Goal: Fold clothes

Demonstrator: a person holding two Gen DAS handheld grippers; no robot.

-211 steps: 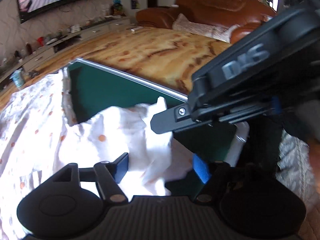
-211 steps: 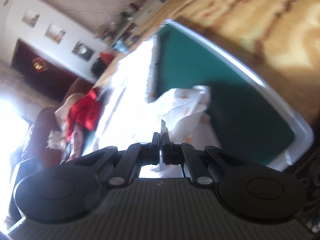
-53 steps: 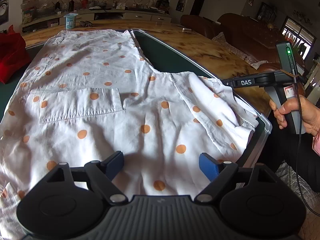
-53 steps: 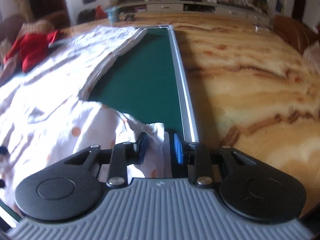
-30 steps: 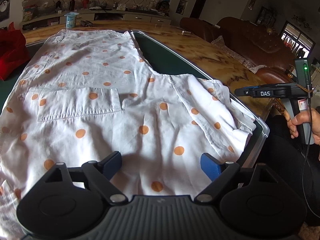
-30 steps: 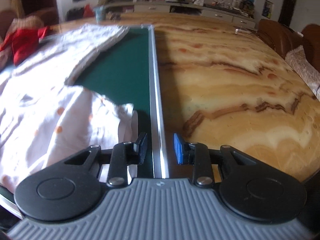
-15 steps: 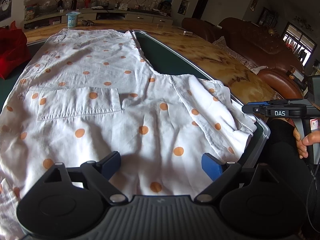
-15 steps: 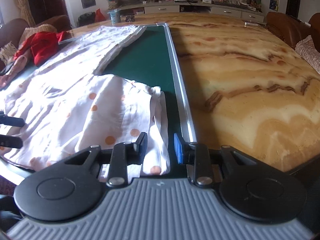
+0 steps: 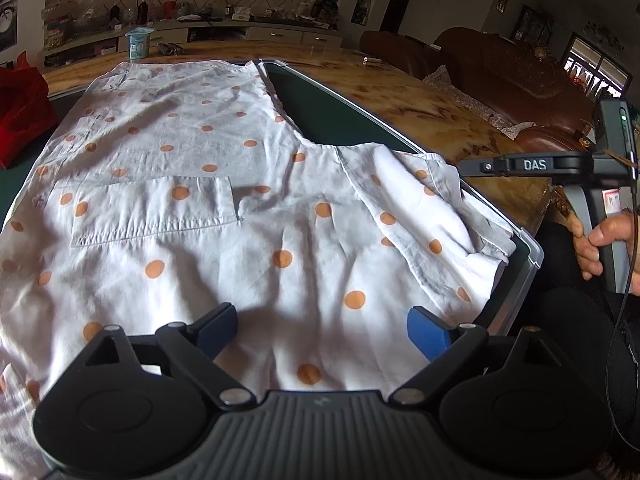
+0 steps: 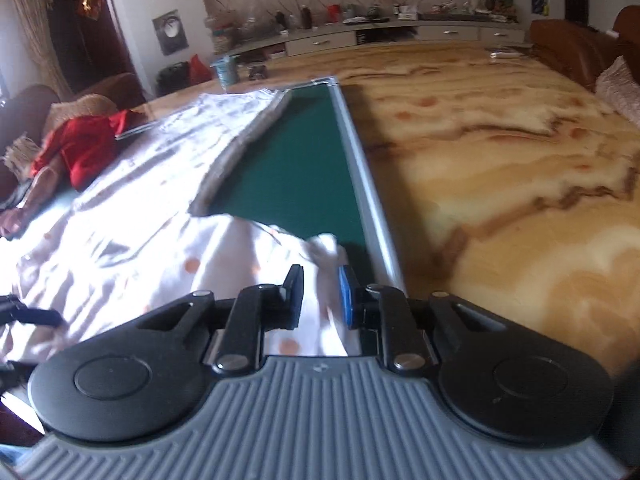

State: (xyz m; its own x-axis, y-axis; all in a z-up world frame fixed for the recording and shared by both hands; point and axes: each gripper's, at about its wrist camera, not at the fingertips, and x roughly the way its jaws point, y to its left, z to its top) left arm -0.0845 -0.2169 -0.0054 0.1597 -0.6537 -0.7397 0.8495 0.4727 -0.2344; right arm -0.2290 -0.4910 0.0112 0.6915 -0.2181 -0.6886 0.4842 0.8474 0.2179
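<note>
While closing, right gripper [image 10: 320,294] fingers [image 10: 295,294] flank shirt [image 10: 316,280] edge.

Dotted shirt [image 9: 224,216] spread flat, left gripper [image 9: 322,330] wide above it

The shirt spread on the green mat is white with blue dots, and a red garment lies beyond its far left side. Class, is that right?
Not quite. The shirt has orange dots, not blue, as the left wrist view shows. It does lie on the green mat, with the red garment beyond its far left side.
</note>
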